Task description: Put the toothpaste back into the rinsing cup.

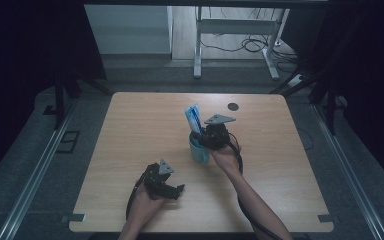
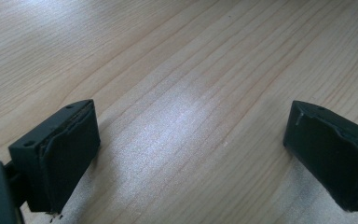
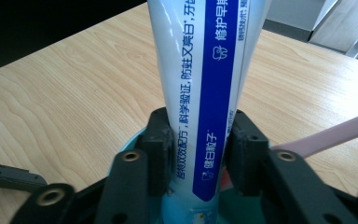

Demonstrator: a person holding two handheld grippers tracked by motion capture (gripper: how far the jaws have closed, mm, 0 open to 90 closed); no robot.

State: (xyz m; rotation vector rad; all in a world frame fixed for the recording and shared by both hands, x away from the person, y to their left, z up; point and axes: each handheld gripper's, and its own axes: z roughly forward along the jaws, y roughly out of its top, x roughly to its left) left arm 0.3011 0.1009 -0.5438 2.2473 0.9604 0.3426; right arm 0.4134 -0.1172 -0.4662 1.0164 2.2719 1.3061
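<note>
Toothpaste tube going upright into the cup

The right gripper (image 3: 196, 158) has its jaws on either side of the white-and-blue toothpaste tube (image 3: 200, 84); whether the pads press on it or have slackened cannot be told. The tube stands on end in the teal cup (image 1: 198, 150) near the middle of the table (image 1: 130, 150), probably so it rests against the rim. A pink handle (image 3: 335, 133), likely a toothbrush, leans out of the same cup. The left gripper (image 1: 172, 189) rests near the front edge, jaws wide apart and empty, seemingly waiting. Count: one tube, one cup, one pink handle, two grippers.
</note>
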